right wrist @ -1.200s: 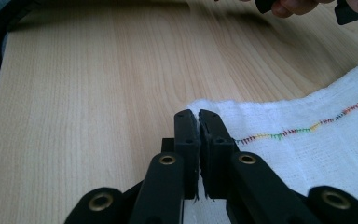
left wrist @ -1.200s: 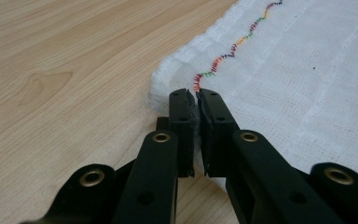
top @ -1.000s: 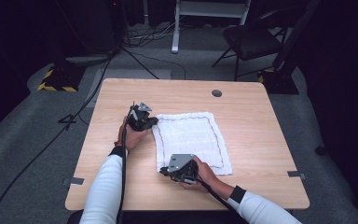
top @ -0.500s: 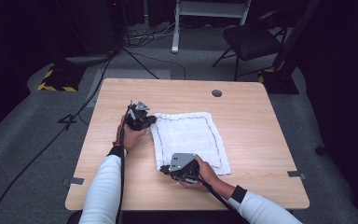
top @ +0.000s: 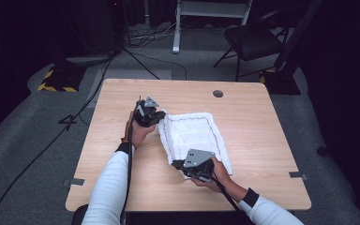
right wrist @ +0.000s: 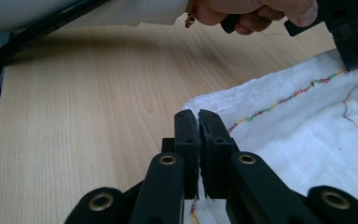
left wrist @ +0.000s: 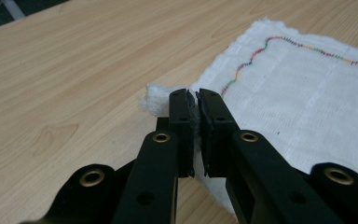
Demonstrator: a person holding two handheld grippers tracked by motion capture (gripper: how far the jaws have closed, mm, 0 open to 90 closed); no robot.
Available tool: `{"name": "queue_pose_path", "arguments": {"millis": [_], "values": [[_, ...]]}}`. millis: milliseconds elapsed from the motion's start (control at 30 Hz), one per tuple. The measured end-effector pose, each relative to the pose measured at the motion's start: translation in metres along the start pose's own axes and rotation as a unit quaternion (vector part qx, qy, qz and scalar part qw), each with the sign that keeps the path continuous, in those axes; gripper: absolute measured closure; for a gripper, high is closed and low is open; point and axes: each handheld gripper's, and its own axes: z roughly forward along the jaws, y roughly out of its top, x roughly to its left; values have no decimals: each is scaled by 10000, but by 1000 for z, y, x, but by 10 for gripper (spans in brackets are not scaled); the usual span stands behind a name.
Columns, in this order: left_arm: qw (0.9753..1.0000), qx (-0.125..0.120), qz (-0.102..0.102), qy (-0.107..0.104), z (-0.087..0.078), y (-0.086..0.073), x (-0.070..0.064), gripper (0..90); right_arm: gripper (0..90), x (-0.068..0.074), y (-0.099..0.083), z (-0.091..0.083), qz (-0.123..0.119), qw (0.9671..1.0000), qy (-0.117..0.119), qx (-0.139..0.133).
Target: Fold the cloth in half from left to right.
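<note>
A white cloth (top: pixel 194 136) with a multicoloured stitched border lies on the wooden table (top: pixel 243 112). My left gripper (top: pixel 153 116) is shut on the cloth's far left corner; in the left gripper view the jaws (left wrist: pixel 194 99) pinch that white corner, with the cloth (left wrist: pixel 307 102) spreading to the right. My right gripper (top: pixel 182 165) is shut on the near left corner; in the right gripper view its jaws (right wrist: pixel 198 117) clamp the cloth's (right wrist: pixel 303 126) edge. The left edge between the two grippers is lifted slightly. The left gripper (right wrist: pixel 352 44) also shows far off in the right gripper view.
A round grommet hole (top: pixel 218 93) sits near the table's far edge. Beyond the table stand a black chair (top: pixel 258 40) and a white frame (top: pixel 211 11), with cables on the floor (top: pixel 98 79). Bare tabletop lies left and right of the cloth.
Both grippers keep their hold on the cloth's left corners. The cloth's left edge has lifted and drawn slightly rightward; the hands have barely moved.
</note>
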Motion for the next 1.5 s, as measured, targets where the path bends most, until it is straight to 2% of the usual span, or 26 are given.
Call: {"name": "queue_pose_path", "arguments": {"millis": [67, 167, 200, 300, 500, 867, 900, 933, 1200, 1500], "values": [[10000, -47, 28, -29, 2, 6, -3, 844, 871, -2, -1, -6, 36, 10000, -65, -33], [9998, -19, 181, 9, 7, 14, -7, 844, 871, -8, -3, -15, 164, 9997, -167, -102], [9999, -37, 121, -10, 10, 17, -9, 844, 871, -10, -4, -17, 186, 9996, -190, -109], [9999, -79, 121, -28, 15, 24, -12, 844, 871, -14, -7, -24, 251, 9992, -282, -99], [9996, -96, 242, -68, 26, 44, -26, 844, 871, -22, -15, -43, 373, 9982, -465, -119], [9986, 45, 488, -174, 67, 70, -60, 844, 871, -40, -47, -83, 665, 9939, -877, -7], [9986, 73, 468, -214, 70, 72, -63, 844, 871, -40, -50, -85, 681, 9936, -906, 12], [9982, 105, 541, -224, 76, 75, -67, 844, 871, -41, -53, -87, 691, 9933, -924, 49], [9966, 213, 732, -311, 100, 87, -88, 844, 870, -42, -70, -98, 787, 9913, -1024, 263], [9943, 453, 924, -282, 126, 90, -108, 840, 868, -44, -89, -104, 992, 9883, -1014, 569]]}}
